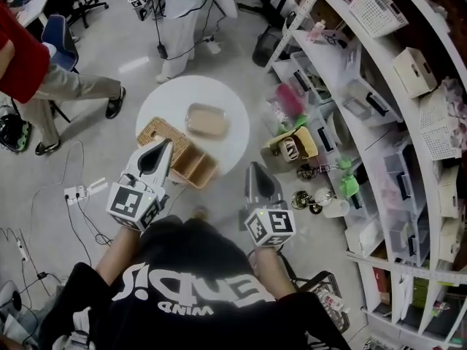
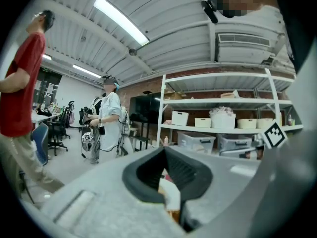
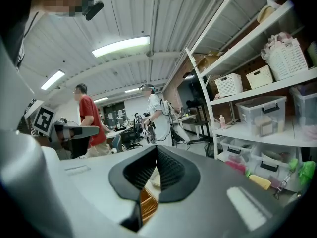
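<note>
Wicker basket (image 1: 197,168) at round white table (image 1: 235,119) edge, left gripper (image 1: 162,146) over it, right gripper (image 1: 255,170) beside table, both jaw pairs pressed together, empty.

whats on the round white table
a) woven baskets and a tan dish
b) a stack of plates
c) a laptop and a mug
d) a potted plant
A: the head view shows the round white table bearing woven baskets at its near edge and a tan dish further back.
</note>
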Demonstrator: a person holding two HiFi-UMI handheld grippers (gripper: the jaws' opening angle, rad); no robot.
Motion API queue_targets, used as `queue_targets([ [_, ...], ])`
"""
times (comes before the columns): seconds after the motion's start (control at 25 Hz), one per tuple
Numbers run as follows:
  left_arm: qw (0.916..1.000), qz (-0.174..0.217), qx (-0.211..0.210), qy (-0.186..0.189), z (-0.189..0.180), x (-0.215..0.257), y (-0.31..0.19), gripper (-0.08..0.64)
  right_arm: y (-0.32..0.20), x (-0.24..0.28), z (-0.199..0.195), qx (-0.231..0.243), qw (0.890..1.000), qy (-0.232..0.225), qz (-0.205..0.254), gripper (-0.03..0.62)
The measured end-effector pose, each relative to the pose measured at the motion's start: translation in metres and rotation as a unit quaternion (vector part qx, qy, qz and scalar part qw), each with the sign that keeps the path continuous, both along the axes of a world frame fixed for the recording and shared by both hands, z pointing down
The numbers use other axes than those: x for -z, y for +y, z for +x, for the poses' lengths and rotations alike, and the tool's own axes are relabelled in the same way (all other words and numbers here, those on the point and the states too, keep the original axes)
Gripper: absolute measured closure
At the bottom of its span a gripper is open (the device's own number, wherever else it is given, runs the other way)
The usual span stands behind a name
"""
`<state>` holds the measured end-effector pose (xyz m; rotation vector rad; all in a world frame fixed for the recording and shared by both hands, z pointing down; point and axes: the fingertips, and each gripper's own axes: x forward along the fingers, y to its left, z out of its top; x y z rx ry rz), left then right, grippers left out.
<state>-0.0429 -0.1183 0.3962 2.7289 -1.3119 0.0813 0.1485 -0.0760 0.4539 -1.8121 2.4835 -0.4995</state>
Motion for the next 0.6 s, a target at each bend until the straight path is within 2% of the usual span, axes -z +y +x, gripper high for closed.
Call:
queue_targets([
  [0.32, 1.0, -0.005, -0.005, 0.001, 0.003, 0.0, -0.028, 0.558, -0.024, 0.009, -0.002, -0.01, 1.0, -0.006, 0.003, 0.591],
  [0.6, 0.9997, -0.009, -0.023, -0.004, 0.008, 0.005, -0.055, 0.558, -0.045, 0.016, 0.006, -0.038, 0.999, -0.005, 0.009, 0.591],
])
